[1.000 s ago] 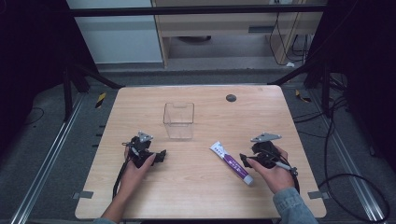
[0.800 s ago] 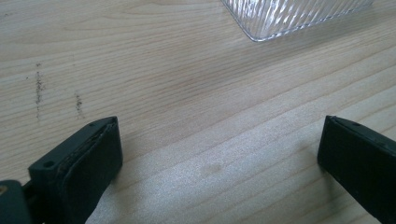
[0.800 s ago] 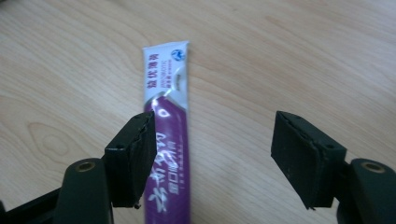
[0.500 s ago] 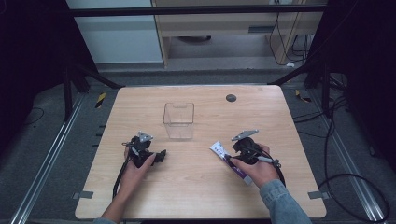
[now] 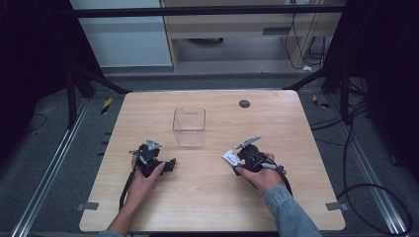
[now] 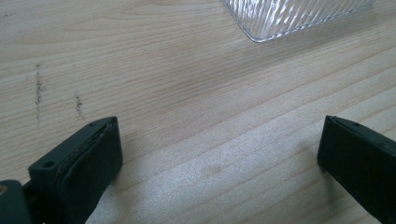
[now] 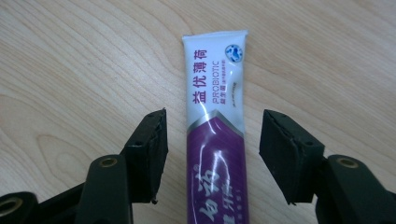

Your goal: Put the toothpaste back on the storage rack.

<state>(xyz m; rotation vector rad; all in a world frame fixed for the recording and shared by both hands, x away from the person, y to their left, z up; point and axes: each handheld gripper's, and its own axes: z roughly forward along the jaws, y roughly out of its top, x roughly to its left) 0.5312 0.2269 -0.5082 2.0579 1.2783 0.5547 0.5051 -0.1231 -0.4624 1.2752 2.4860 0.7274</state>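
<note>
The right gripper (image 7: 212,156) straddles a purple-and-white toothpaste tube (image 7: 215,121) lying flat at mid-frame on the wooden table (image 7: 70,60). Its jaws have just been closing, with gaps still on both sides. The left gripper (image 6: 219,158) stands wide apart over bare wood, holding nothing.

**Left gripper view: jaws wide over bare wood**

Left gripper (image 6: 219,163) looks down at a pale wooden tabletop (image 6: 187,84) with fine grain running across. Its two black jaws rise from the bottom corners, set far apart; nothing between them but wood. A soft shadow lies on the table in the gap. Top edge, right of centre: rounded corner of a clear ribbed plastic container (image 6: 289,16), well apart from both jaws. Left side: two short streaks of dark specks (image 6: 39,91) on the wood, above the left jaw.
</note>
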